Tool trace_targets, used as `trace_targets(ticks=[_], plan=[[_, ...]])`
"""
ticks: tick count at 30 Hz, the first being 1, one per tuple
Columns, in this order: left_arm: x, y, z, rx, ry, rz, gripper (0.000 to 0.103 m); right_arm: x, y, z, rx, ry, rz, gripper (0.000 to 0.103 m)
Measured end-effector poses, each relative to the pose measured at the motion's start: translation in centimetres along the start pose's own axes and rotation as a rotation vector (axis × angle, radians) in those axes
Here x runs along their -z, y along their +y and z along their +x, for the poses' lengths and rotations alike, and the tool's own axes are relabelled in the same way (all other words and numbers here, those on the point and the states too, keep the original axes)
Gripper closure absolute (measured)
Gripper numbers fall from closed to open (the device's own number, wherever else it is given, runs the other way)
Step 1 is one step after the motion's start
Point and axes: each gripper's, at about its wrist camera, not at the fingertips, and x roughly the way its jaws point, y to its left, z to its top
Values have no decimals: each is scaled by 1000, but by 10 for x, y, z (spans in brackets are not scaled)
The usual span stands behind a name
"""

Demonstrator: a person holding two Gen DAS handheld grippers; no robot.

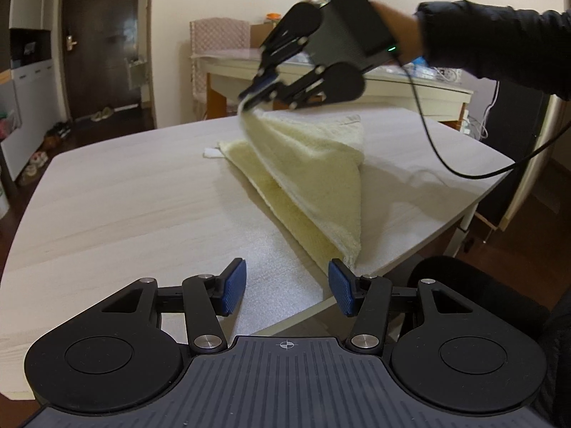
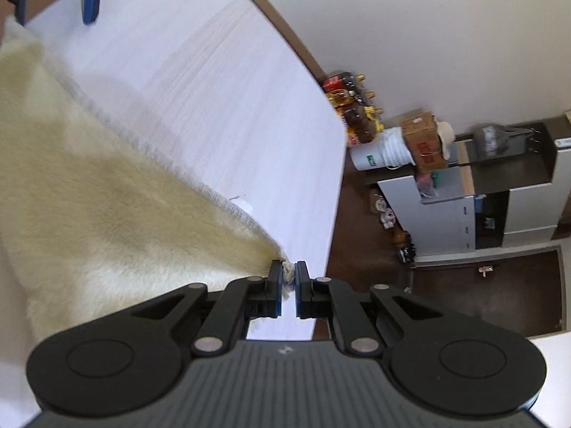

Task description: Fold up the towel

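Note:
A pale yellow towel point(image 1: 314, 178) lies partly folded on the light wooden table point(image 1: 125, 196), one corner lifted into the air. My right gripper point(image 1: 251, 98) is shut on that lifted corner above the table's far side. In the right wrist view the towel point(image 2: 107, 196) stretches away from the right gripper point(image 2: 288, 274), whose blue pads pinch the corner. My left gripper point(image 1: 287, 285) stands open near the table's front edge with nothing between its pads. Its right pad is close to the towel's near corner point(image 1: 348, 260), and whether they touch I cannot tell.
A black cable point(image 1: 464, 164) hangs from the right gripper over the table's right side. A white label point(image 1: 211, 152) pokes out at the towel's far left corner. A black chair point(image 1: 464, 278) stands at the front right. Cabinets, bottles and boxes point(image 2: 392, 135) stand along the walls.

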Motion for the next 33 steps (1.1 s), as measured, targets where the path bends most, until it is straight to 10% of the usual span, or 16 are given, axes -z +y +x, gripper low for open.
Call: trace_targets(ticks=[6,17,33], plan=[[-1,-2,2,9,-1,5,48,1,6,25,-32,-2,-4,95],[-2,-7,1,18,-2,-1,47,17,-8,-4,38,-37,216,56],[-50,-32,20,-101,-34,119,41,165,-7,-98,64,160,1120,51]])
